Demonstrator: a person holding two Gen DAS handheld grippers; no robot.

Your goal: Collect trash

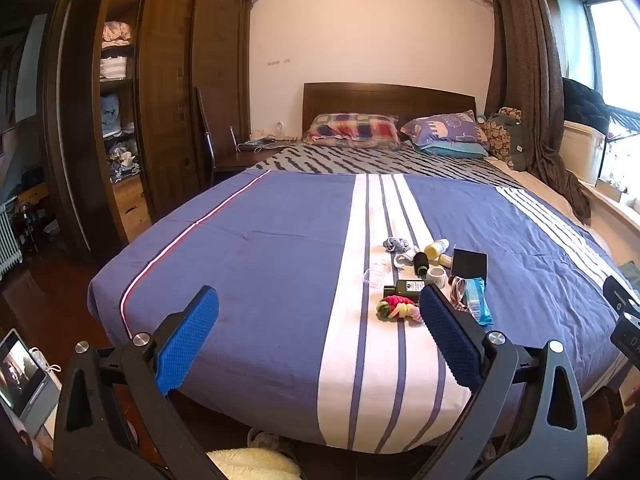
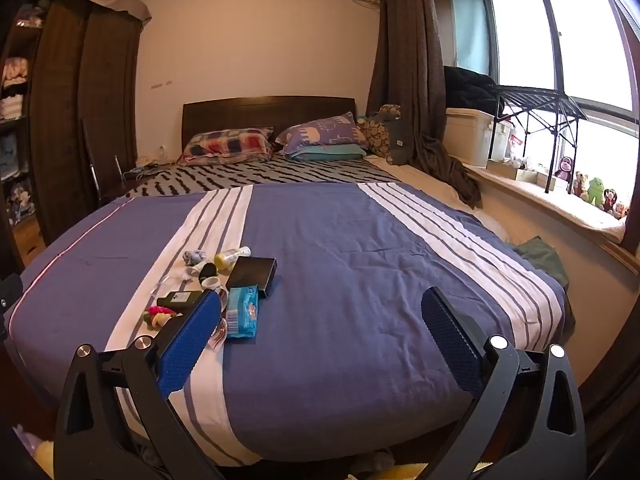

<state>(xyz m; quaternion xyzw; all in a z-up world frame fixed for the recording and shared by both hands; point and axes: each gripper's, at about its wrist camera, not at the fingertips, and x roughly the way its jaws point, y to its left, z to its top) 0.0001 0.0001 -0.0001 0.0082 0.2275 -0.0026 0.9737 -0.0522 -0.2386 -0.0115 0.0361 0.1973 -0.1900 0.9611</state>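
Left wrist view shows the left gripper (image 1: 319,311) spread and empty like the right gripper (image 2: 321,314), the clutter (image 1: 434,276) lying center-right on the bed (image 1: 260,248); the approach seems barely begun, so reaching in comes next.

The left claw (image 1: 320,312) is wide open above the near end of the bed (image 1: 260,248), holding nothing. A small heap of things lies on the white stripe: hair ties (image 1: 398,307), a dark bottle (image 1: 404,287), a black box (image 1: 469,266) and a blue pack (image 1: 478,300).
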